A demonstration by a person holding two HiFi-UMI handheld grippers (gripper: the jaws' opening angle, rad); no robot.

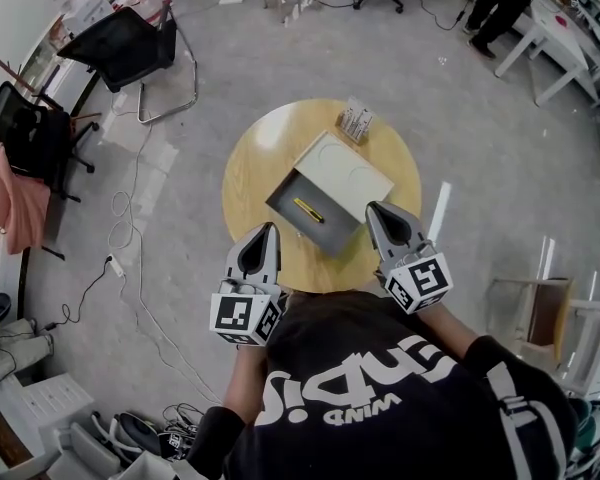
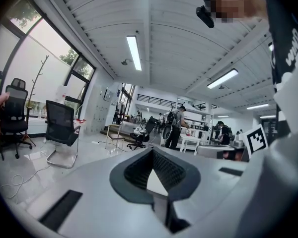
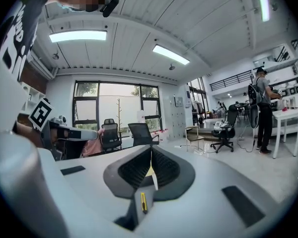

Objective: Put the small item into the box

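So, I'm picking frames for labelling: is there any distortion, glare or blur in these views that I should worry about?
Head view: evenly lit and sharp, the yellow item in the box reads clearly. Left gripper view: heavy fisheye, dark corners, bright ceiling light. Right gripper view: same fisheye, strip light glares, window rather washed out.

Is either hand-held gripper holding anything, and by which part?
Nothing is held. The left hand-held gripper and right hand-held gripper are shut and empty; the small yellow item lies in the box.
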